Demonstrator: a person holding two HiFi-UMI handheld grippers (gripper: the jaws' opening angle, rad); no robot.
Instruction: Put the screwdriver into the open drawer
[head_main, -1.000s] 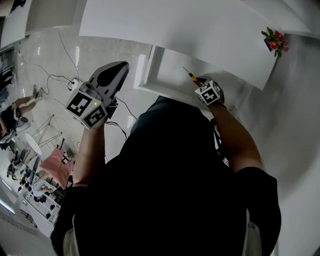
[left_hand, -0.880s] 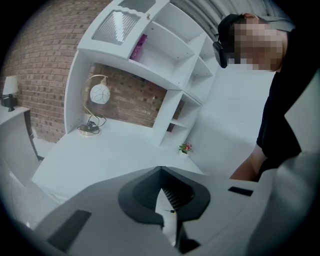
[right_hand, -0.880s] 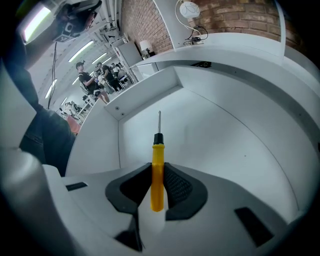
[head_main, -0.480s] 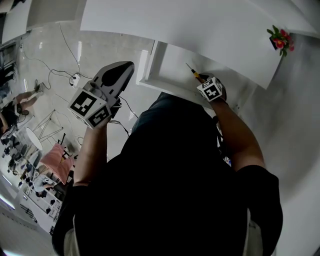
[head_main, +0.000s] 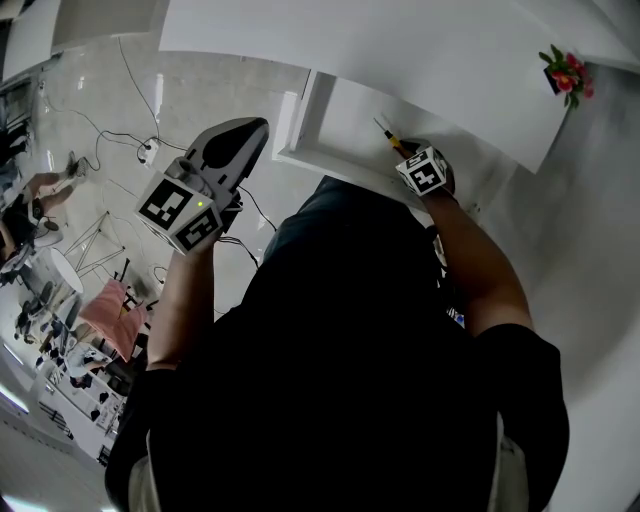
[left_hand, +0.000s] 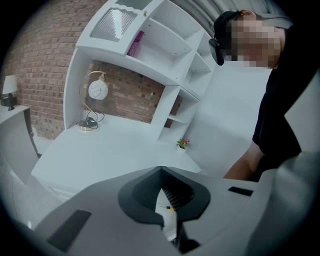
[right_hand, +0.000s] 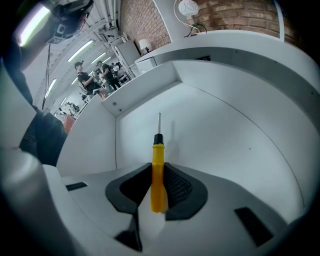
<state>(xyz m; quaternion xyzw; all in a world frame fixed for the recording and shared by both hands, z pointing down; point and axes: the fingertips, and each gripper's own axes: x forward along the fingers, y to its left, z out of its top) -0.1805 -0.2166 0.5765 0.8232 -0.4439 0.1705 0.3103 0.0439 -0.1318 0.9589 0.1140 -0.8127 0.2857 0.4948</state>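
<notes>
Yellow-handled screwdriver clamped between right gripper fingers, shaft pointing into drawer.

1. A small pot of pink flowers stands near the far corner of the white worktop.
2. A globe lamp sits on the worktop in front of a brick wall.
3. A magenta book stands in the white shelf unit.
4. A corded power strip lies on the glossy floor.
5. People stand far off under strip lights.

In the head view, the right gripper covers the screwdriver handle, and the person's torso partly hides the drawer front.
</notes>
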